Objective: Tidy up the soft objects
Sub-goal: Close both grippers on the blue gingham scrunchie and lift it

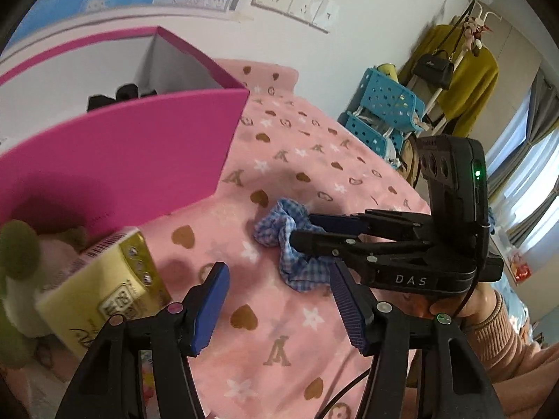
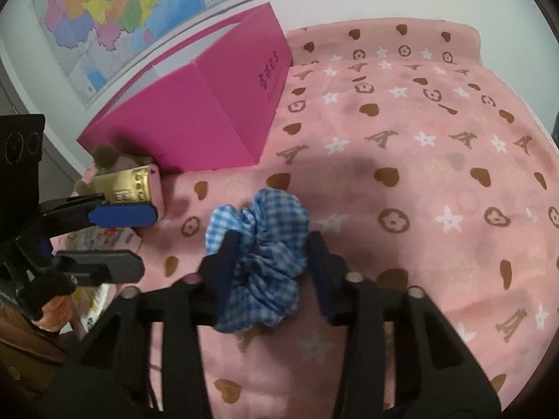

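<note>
A blue checked scrunchie (image 2: 276, 209) (image 1: 276, 223) lies on the pink patterned bedspread (image 2: 419, 139). My right gripper (image 2: 271, 241) (image 1: 302, 227) has a finger on each side of it, the pads pressing its fabric. My left gripper (image 1: 278, 266) (image 2: 146, 239) hovers open just left of it, nothing between its blue pads. An open pink box (image 1: 139, 146) (image 2: 195, 122) stands at the back left. A yellow tissue pack (image 1: 104, 289) (image 2: 122, 185) and a plush toy (image 1: 17, 244) (image 2: 104, 155) rest against the box's front.
Dark items (image 1: 118, 96) sit inside the box. A blue plastic basket rack (image 1: 384, 111) and a clothes stand with a yellow coat (image 1: 464, 80) are past the bed's far side. A wall map (image 2: 122, 10) hangs behind the box. A pink sleeve (image 1: 496, 331) holds the right gripper.
</note>
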`<state>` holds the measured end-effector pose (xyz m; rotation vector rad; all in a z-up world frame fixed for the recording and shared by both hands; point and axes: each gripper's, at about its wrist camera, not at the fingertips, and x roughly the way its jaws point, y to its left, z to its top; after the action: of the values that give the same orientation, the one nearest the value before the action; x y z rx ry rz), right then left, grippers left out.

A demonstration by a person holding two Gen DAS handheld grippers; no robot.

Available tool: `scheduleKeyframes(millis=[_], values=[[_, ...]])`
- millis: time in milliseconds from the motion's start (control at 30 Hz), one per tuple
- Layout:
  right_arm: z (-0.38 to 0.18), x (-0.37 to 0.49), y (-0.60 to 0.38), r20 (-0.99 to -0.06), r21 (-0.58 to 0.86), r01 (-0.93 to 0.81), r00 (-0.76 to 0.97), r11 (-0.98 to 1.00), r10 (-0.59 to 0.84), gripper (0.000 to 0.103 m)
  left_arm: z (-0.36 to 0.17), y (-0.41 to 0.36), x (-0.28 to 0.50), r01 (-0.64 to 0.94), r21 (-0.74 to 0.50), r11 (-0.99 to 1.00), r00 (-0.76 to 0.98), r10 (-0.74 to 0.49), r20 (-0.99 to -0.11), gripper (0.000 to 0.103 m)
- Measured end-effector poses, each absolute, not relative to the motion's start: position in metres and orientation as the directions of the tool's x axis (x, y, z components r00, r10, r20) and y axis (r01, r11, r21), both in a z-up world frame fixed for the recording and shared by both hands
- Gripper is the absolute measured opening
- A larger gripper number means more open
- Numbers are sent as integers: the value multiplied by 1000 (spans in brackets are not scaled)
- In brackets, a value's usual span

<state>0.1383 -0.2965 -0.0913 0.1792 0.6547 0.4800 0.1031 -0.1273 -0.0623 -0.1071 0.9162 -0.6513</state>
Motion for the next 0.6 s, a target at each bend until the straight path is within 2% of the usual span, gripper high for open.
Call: scheduleKeyframes(millis=[67, 133, 200, 333, 500, 600], values=[[-93, 139, -298, -537, 311, -374, 689, 874, 486, 38, -66, -129, 105, 473, -365, 802, 417, -568, -709, 55], [-93, 139, -299, -537, 311, -369, 692, 876, 482, 30, -70, -131, 108, 467, -369, 804, 408, -566, -716, 54], [-94, 139, -299, -536, 312, -368, 694, 876, 482, 17, -72, -133, 109, 467, -373, 801, 401, -568, -719, 54], [-93, 135, -300, -524, 316, -376, 696, 871, 491, 15, -75, -137, 112, 464, -371, 804, 396, -563, -725, 53], [-82, 126, -300, -482, 337, -410, 699, 848, 529, 14, -77, -139, 113, 468, -375, 800, 387, -567, -728, 31], [-77, 121, -298, -462, 344, -430, 696, 834, 550, 13, -78, -139, 114, 469, -382, 796, 383, -573, -725, 30]])
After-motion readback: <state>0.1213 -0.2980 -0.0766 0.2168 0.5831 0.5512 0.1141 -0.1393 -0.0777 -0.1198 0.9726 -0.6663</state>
